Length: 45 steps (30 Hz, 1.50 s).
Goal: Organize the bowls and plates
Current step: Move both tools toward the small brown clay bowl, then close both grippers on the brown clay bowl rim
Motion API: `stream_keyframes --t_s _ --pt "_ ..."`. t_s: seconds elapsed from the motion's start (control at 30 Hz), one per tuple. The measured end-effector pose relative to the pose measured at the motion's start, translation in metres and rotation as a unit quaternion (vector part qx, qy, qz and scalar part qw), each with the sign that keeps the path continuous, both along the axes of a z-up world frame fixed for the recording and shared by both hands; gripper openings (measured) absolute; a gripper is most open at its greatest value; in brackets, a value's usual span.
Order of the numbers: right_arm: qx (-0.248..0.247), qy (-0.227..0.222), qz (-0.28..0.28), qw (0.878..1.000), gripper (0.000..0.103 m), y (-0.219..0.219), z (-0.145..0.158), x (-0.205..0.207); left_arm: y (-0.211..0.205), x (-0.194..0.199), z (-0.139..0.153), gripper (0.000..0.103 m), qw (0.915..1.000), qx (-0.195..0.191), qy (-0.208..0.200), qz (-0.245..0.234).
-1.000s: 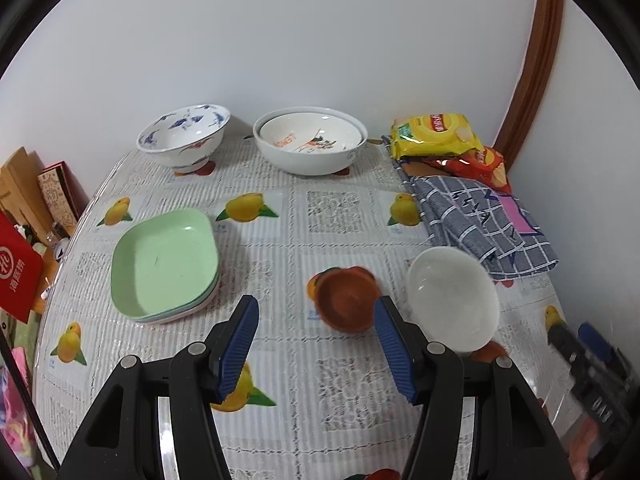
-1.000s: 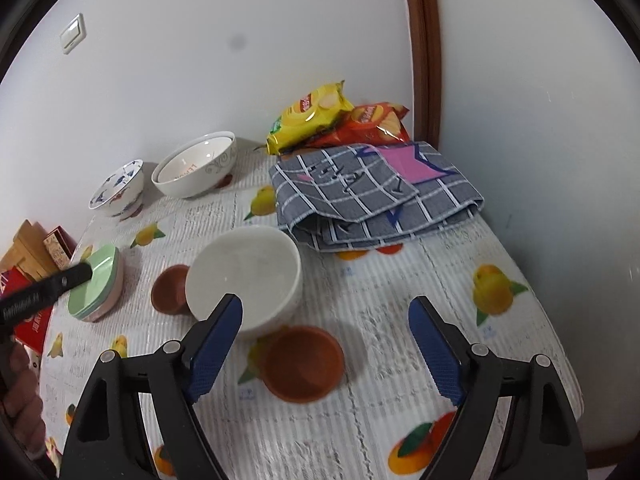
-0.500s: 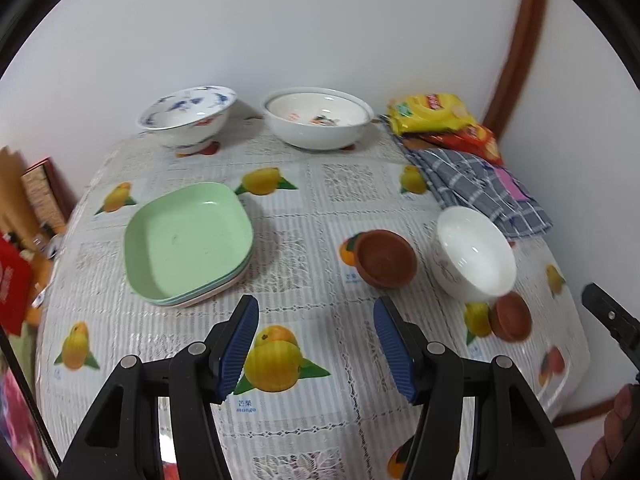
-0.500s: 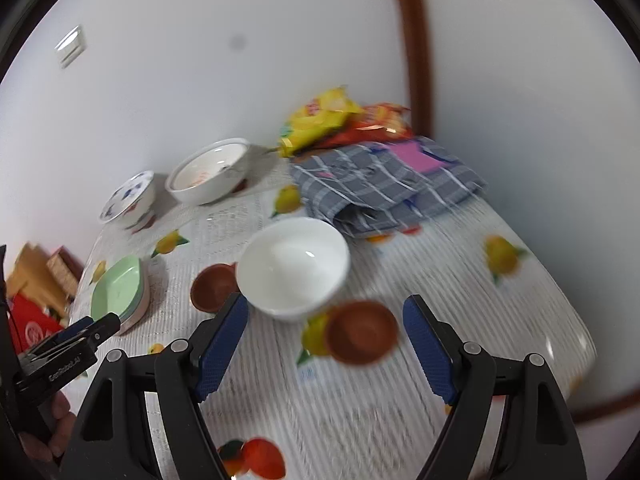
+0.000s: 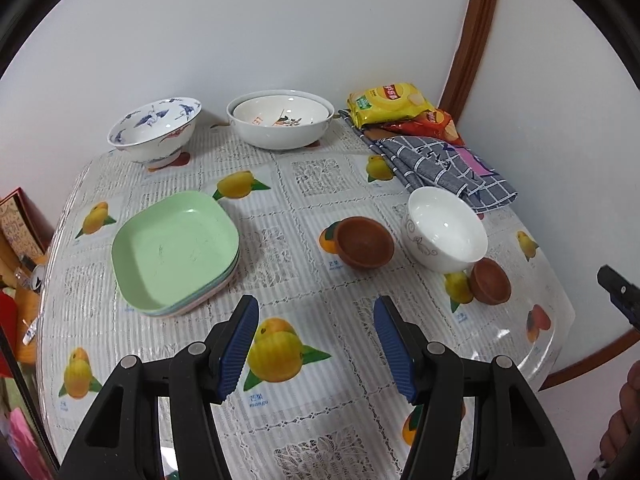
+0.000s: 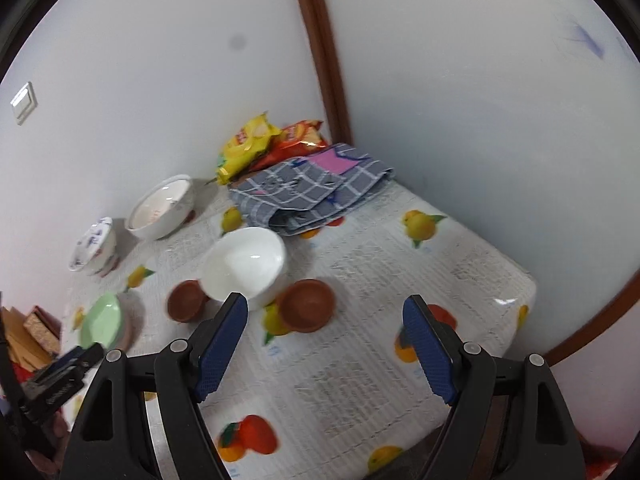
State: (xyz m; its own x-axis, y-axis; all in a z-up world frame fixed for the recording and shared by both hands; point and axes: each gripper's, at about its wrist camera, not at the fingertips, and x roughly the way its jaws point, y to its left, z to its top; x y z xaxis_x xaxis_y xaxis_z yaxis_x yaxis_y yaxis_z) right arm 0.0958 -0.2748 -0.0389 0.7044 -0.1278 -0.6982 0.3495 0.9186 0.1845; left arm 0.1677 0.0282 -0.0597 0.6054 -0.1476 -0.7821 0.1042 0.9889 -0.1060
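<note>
White porcelain, the small white bowl (image 5: pixel 446 230) stands toward the table's right edge between two brown clay bowls (image 5: pixel 363 241) (image 5: pixel 490 286), the nearer one seemingly touching its foot and lying closest to that edge. A stack of green plates (image 5: pixel 176 246) sits toward the left edge, and a blue-patterned bowl (image 5: pixel 154 132) and a large white bowl (image 5: pixel 281 123) line the far edge by the wall. The left gripper (image 5: pixel 314 350) and right gripper (image 6: pixel 326 350) hang over the near edge, both spread wide and carrying nothing. A grab at the white bowl could nudge the nearer clay bowl off the glossy table (image 5: pixel 280 420); porcelain might slip from the ribbed pads. A checked cloth (image 5: pixel 444 168) and snack bags (image 5: pixel 390 104) crowd the far right corner.
</note>
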Motion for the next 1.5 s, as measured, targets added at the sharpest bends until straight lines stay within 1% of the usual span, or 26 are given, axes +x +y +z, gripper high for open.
stream_keyframes --t_s 0.03,0.13,0.23,0.3,0.33,0.37,0.47,0.57,0.67,0.77,0.87,1.0,1.1,1.17,1.23,1.27,1.3,1.43,1.5 --pt "-0.002 0.002 -0.001 1.000 0.080 -0.003 -0.005 -0.001 0.001 -0.001 -0.002 0.058 0.9999 -0.006 0.001 0.009" --pt "0.015 0.023 0.018 0.999 0.080 -0.015 -0.023 0.006 0.001 -0.003 -0.008 0.058 0.9991 -0.032 0.006 0.028" --pt "0.024 0.036 0.042 0.998 0.080 -0.025 -0.038 0.020 -0.006 0.008 -0.017 0.058 0.9979 -0.036 0.023 0.048" --pt "0.024 0.045 0.050 0.997 0.080 -0.029 -0.048 0.032 -0.013 0.017 -0.022 0.057 0.9974 -0.038 0.036 0.050" --pt "0.027 0.050 0.055 0.997 0.078 -0.031 -0.054 0.038 -0.017 0.022 -0.025 0.057 0.9973 -0.038 0.041 0.047" --pt "0.032 0.055 0.059 0.996 0.075 -0.033 -0.060 0.044 -0.020 0.026 -0.026 0.057 0.9974 -0.036 0.043 0.045" --pt "0.042 0.067 0.077 0.994 0.074 -0.034 -0.076 0.061 -0.030 0.043 -0.033 0.057 0.9973 -0.019 0.049 0.050" --pt "0.037 0.079 0.090 0.992 0.072 -0.030 -0.089 0.075 -0.036 0.059 -0.041 0.057 0.9968 -0.008 0.059 0.053" --pt "0.027 0.093 0.101 0.990 0.065 -0.026 -0.104 0.090 -0.039 0.075 -0.048 0.057 0.9963 0.001 0.066 0.054" --pt "0.030 0.105 0.105 0.988 0.064 -0.025 -0.118 0.102 -0.043 0.091 -0.056 0.057 0.9960 0.015 0.069 0.054" --pt "0.030 0.107 0.104 0.988 0.064 -0.026 -0.128 0.110 -0.045 0.106 -0.067 0.057 0.9952 0.023 0.079 0.053" --pt "0.028 0.111 0.109 0.987 0.062 -0.029 -0.136 0.119 -0.047 0.119 -0.075 0.057 0.9951 0.030 0.081 0.048" --pt "0.024 0.116 0.116 0.986 0.056 -0.027 -0.140 0.126 -0.050 0.127 -0.081 0.056 0.9951 0.030 0.083 0.045" --pt "0.026 0.120 0.120 0.985 0.049 -0.027 -0.143 0.129 -0.051 0.131 -0.085 0.056 0.9948 0.032 0.087 0.043" --pt "0.027 0.121 0.126 0.984 0.045 -0.026 -0.146 0.129 -0.052 0.135 -0.090 0.056 0.9939 0.033 0.096 0.044" --pt "0.022 0.120 0.126 0.984 0.044 -0.025 -0.147 0.129 -0.053 0.136 -0.093 0.054 0.9937 0.032 0.098 0.043" --pt "0.019 0.118 0.126 0.985 0.044 -0.024 -0.147 0.129 -0.053 0.138 -0.096 0.052 0.9934 0.031 0.101 0.043" --pt "-0.006 0.120 0.138 0.983 0.044 -0.018 -0.148 0.128 -0.054 0.141 -0.104 0.050 0.9926 0.033 0.108 0.044" --pt "-0.018 0.114 0.141 0.983 0.044 -0.016 -0.149 0.128 -0.055 0.142 -0.105 0.050 0.9930 0.032 0.106 0.042"
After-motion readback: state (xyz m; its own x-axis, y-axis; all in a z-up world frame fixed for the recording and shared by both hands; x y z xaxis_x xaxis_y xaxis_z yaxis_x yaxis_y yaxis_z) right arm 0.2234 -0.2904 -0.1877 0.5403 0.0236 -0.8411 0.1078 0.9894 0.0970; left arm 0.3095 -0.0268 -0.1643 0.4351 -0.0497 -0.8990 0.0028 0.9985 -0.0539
